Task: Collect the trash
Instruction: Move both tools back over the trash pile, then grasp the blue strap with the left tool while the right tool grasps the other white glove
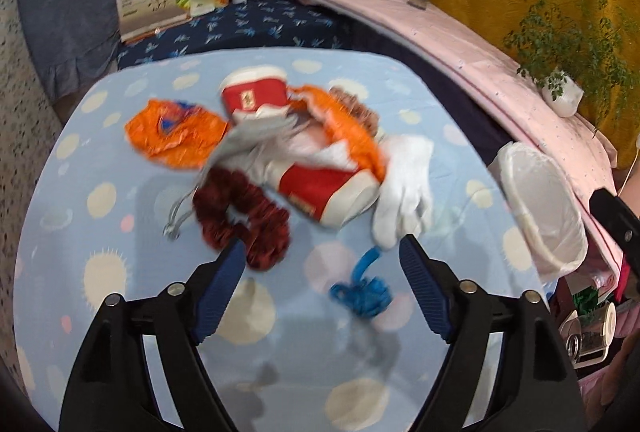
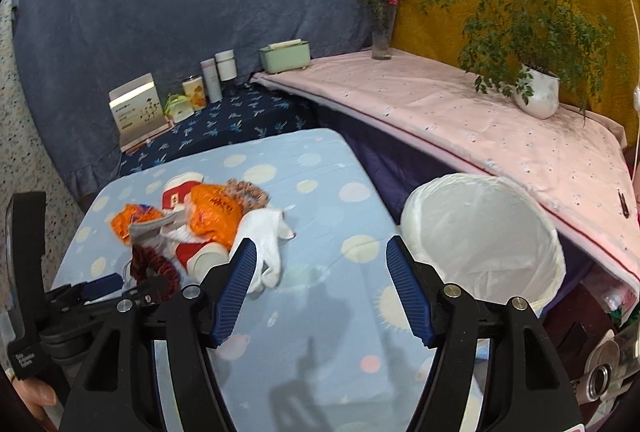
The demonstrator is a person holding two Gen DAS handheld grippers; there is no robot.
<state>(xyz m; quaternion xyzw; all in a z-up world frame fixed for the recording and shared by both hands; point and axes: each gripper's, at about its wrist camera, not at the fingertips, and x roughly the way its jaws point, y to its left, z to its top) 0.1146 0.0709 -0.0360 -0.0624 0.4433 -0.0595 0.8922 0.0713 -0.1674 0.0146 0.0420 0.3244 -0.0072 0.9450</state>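
Note:
A pile of trash lies on the light blue dotted table (image 1: 120, 216): two red and white paper cups (image 1: 324, 191) (image 1: 256, 91), orange wrappers (image 1: 176, 131), a white glove (image 1: 404, 187), a dark red scrunchie (image 1: 244, 220) and a blue hair tie (image 1: 362, 292). My left gripper (image 1: 322, 260) is open and empty, just above the table near the blue hair tie. My right gripper (image 2: 320, 264) is open and empty, right of the pile (image 2: 200, 224), next to the white-lined bin (image 2: 480, 240). The bin also shows at the right in the left wrist view (image 1: 544, 207).
A pink-covered shelf (image 2: 480, 119) with a potted plant (image 2: 536, 91) and a flower vase (image 2: 380, 31) runs behind the bin. A dark blue surface (image 2: 240, 119) at the back holds boxes, cans and bottles. Clutter lies on the floor at the right.

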